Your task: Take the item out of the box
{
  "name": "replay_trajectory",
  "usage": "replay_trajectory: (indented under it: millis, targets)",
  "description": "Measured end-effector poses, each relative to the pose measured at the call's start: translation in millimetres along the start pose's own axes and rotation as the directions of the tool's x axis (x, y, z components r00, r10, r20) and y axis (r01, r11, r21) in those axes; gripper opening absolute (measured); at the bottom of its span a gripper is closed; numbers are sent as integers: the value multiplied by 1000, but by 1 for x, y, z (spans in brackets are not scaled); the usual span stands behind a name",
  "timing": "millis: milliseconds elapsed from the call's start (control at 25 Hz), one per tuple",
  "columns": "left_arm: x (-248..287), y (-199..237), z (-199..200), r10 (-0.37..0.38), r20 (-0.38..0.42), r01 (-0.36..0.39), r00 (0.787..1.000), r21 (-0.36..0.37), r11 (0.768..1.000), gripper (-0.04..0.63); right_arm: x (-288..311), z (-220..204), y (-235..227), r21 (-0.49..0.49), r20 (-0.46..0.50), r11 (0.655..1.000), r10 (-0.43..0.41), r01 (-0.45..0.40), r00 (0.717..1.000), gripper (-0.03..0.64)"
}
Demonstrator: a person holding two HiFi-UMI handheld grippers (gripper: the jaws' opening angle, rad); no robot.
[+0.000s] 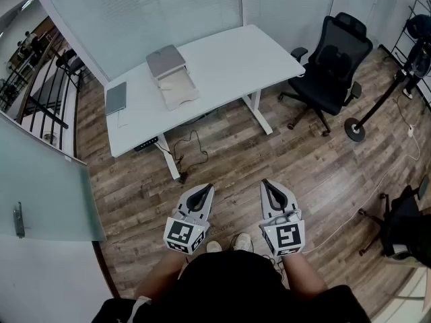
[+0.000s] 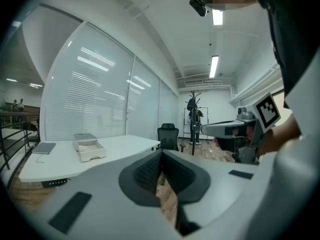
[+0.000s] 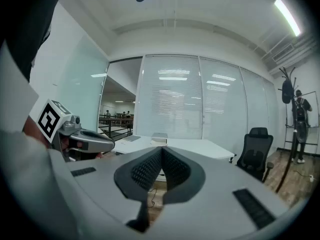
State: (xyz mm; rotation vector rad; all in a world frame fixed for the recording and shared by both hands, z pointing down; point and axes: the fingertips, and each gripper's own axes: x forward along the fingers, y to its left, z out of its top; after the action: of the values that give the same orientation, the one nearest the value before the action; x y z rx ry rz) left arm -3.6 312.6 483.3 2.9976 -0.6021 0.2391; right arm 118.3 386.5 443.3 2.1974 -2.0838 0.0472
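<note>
The box (image 1: 174,78) stands on the white table (image 1: 229,62) across the room, open, with its grey lid (image 1: 166,60) tipped back; its pale inside shows, and I cannot make out an item in it. The same box shows small in the left gripper view (image 2: 89,146) and the right gripper view (image 3: 159,139). Both grippers hang close to the person's body, well short of the table. The left gripper (image 1: 209,187) (image 2: 161,154) is shut with nothing between its pads. The right gripper (image 1: 264,182) (image 3: 162,150) is shut and empty too.
A grey laptop (image 1: 116,97) lies on the table's left end. A black office chair (image 1: 333,56) stands right of the table, with a round-based stand (image 1: 355,129) beyond it. Cables (image 1: 192,150) trail on the wooden floor. A glass partition (image 1: 40,180) is at the left.
</note>
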Motion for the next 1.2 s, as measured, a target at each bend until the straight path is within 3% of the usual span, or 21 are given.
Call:
replay_trajectory:
  millis: [440, 640, 960, 1200]
  targets:
    - [-30, 10, 0, -14, -2, 14, 1000, -5, 1000, 12, -2, 0, 38, 20, -20, 1000, -3, 4, 1000, 3]
    - [-31, 12, 2, 6, 5, -6, 1000, -9, 1000, 12, -3, -3, 36, 67, 13, 998, 5, -6, 1000, 5]
    - [-24, 7, -3, 46, 14, -46, 999, 3, 999, 12, 10, -6, 29, 66, 30, 995, 66, -68, 997, 6]
    - [-18, 31, -1, 92, 20, -92, 996, -7, 996, 12, 36, 1, 29, 52, 37, 994, 99, -101, 994, 5]
